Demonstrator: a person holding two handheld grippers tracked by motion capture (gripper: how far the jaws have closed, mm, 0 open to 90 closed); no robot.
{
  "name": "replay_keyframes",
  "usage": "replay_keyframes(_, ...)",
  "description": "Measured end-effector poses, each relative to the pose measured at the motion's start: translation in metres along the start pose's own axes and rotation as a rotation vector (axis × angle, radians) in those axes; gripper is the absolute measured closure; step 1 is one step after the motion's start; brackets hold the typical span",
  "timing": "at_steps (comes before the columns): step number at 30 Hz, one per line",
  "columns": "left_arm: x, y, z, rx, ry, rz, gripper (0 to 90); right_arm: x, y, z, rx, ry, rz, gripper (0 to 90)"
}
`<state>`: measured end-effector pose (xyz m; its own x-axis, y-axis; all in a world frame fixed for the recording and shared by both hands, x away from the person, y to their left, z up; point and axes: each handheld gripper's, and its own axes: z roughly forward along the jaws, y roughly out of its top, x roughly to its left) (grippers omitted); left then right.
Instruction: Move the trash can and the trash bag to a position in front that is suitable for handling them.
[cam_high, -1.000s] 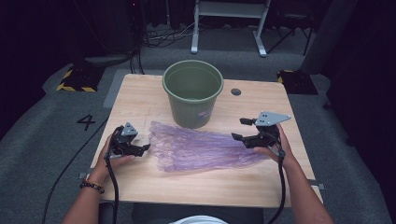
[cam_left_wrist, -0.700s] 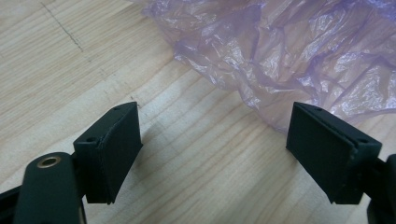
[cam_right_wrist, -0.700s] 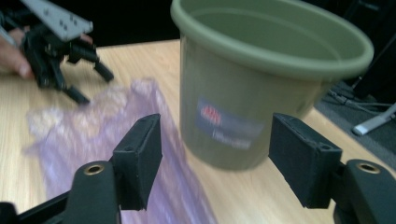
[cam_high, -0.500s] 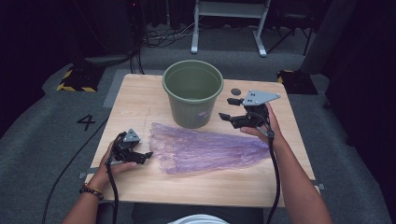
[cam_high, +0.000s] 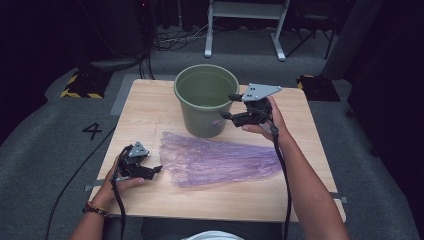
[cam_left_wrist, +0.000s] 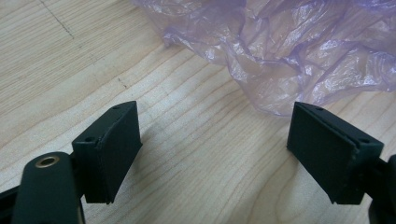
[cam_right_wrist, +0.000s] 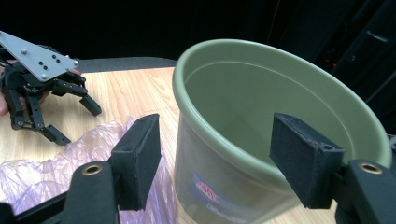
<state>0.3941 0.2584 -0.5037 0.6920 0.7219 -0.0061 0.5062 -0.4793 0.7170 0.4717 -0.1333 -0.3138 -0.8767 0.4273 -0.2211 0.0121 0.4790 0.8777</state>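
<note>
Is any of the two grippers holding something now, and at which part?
Nothing is held. The left gripper stands open beside the purple bag; the right gripper is open at the green bucket's rim, not gripping it.

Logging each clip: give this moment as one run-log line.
left hand-held gripper: open, beside purple plastic bag | right hand-held gripper: open, at green bucket rim | bag: flat on table

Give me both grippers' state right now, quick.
Left gripper: open, empty, low over the table beside the purple bag.
Right gripper: open, empty, at the green bucket rim.
</note>
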Motion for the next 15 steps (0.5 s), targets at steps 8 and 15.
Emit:
replay_keyframes(8,0.0,0.0,0.0,0.0,-0.003,0.0,17.0,-0.003,0.005,0.018,0.041,0.018,-0.011,34.3)
replay_keyframes(15,0.0,0.0,0.0,0.0,-0.005,-0.002,16.8,-0.009,0.006,0.04,0.104,0.034,-0.024,35.9)
